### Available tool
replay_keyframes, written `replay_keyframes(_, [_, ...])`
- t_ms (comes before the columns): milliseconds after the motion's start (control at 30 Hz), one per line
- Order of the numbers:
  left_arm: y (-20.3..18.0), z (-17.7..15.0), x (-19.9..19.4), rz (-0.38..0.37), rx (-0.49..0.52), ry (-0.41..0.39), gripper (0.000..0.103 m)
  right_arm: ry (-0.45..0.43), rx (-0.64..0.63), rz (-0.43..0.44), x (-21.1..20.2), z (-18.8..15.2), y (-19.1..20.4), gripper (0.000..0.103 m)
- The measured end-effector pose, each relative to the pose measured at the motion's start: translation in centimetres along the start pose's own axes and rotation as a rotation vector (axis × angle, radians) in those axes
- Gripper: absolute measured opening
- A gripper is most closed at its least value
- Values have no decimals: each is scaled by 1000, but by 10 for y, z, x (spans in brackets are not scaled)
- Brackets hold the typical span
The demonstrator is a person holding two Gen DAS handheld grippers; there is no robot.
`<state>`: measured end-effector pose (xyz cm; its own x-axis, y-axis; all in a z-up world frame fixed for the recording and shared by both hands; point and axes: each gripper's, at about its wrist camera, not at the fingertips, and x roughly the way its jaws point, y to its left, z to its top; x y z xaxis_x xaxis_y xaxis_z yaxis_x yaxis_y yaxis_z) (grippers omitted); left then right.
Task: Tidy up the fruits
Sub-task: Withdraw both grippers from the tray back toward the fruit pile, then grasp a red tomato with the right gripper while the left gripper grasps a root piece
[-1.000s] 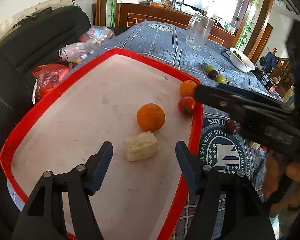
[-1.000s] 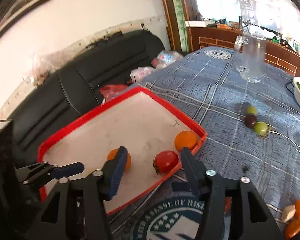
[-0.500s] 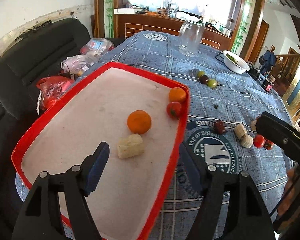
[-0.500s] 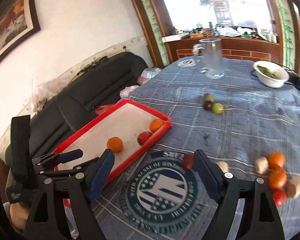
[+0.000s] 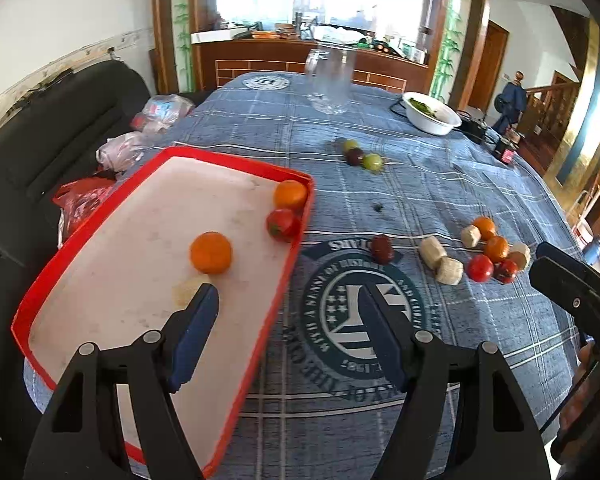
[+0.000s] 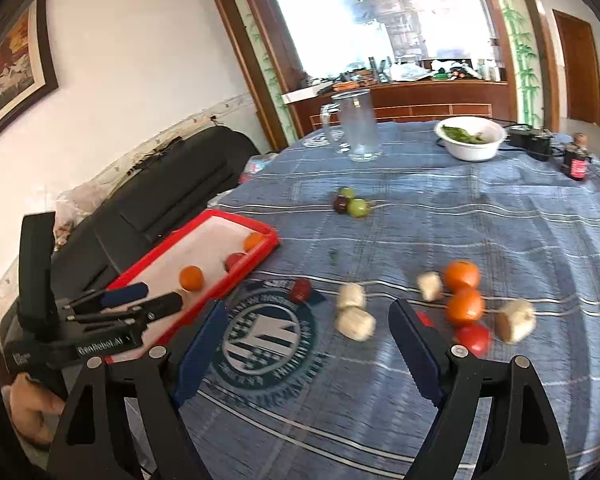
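A red tray [image 5: 296,248] with a white floor holds two oranges [image 5: 211,252], a tomato [image 5: 283,224] and a pale chunk [image 5: 186,289] half hidden behind my left finger. My left gripper [image 5: 287,294] is open and empty, straddling the tray's right rim from above. Loose on the blue tablecloth lie a dark red fruit [image 6: 301,289], pale chunks [image 6: 356,323], two oranges [image 6: 465,306] and a tomato [image 6: 473,338]. My right gripper [image 6: 307,308] hangs open and empty above the cloth, just short of these. Three small green and dark fruits [image 6: 350,204] sit farther back.
A glass pitcher [image 6: 356,128] and a white bowl of greens [image 6: 470,138] stand at the table's far side, with a small red can [image 6: 577,164] to the right. A black sofa [image 5: 40,128] with plastic bags [image 5: 124,148] runs along the tray's left side.
Both grippers have drawn back from the tray. The right one swung right toward the loose fruit and its jaws spread wider. The left one's jaws opened a little too.
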<state>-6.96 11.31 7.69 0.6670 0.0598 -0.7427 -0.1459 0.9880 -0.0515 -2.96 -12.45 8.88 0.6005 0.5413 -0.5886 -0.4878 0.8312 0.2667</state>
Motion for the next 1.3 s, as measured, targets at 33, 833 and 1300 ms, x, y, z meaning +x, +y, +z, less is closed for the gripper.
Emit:
replay_keyframes(33, [-3, 0, 0, -5, 3, 0, 72, -4, -1, -16, -4, -2, -4, 84])
replay_keyframes(833, [-74, -6, 36, -148, 109, 87, 72, 49, 111, -180, -27, -34, -93, 86])
replay_keyframes(1300, [-112, 2, 72, -188, 161, 129, 72, 133, 108, -152, -1, -33, -102, 64])
